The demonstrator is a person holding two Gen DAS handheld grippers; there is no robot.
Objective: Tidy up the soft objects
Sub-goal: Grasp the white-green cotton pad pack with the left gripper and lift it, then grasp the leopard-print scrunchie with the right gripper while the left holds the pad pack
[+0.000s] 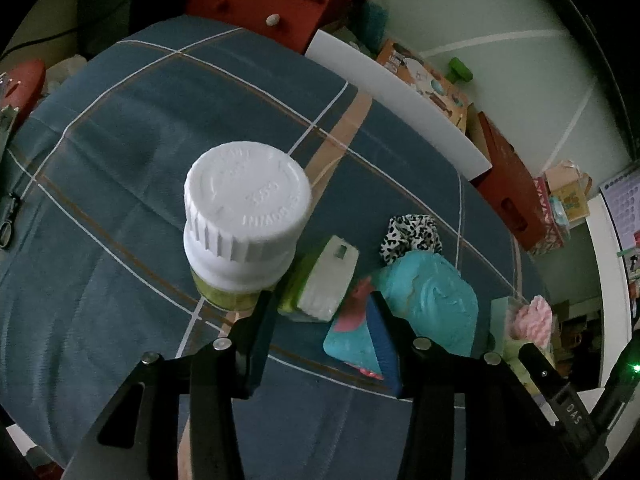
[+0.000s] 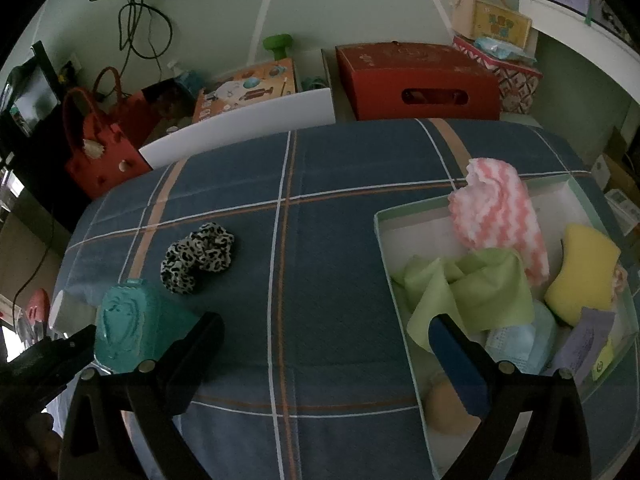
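Two claws: left gripper (image 1: 320, 312) and right gripper (image 2: 326, 344), both angled down at a table under a blue plaid cloth (image 2: 280, 200)
Left claw: partly closed, with a green-and-white scrub sponge (image 1: 320, 284) sitting between its fingers. There's a visible gap between the blue pad on the right finger and the sponge, so it doesn't look clamped to me. The left fingertip is right up against the sponge's edge and the bottle.
Right claw: wide open with nothing in it, hanging over the cloth with one finger over the box's near corner
Box: pale green rim, white inside (image 2: 384, 240), sitting on the right side of the table
In the box, back: pink-and-white zigzag cloth (image 2: 496, 208), draped over the far rim
In the box, right: yellow sponge (image 2: 584, 268), standing tilted against the wall
In the box, middle: crumpled light green cloth (image 2: 472, 292), lying on top of the stuff below it
In the box, under and beside the green cloth: light blue pack (image 2: 516, 344) and lilac pack (image 2: 584, 344), labels too small to read
In the box, near corner: something round and tan (image 2: 444, 400), mostly hidden by the claw finger, can't tell what it is
Outside the box: leopard-print scrunchie (image 2: 200, 256), alone on the cloth and well apart from the box
Teal wipes pack (image 1: 420, 304): on the cloth just beside the scrub sponge, with the scrunchie right behind it
White-capped bottle (image 1: 244, 216): standing upright and touching the scrub sponge's other side
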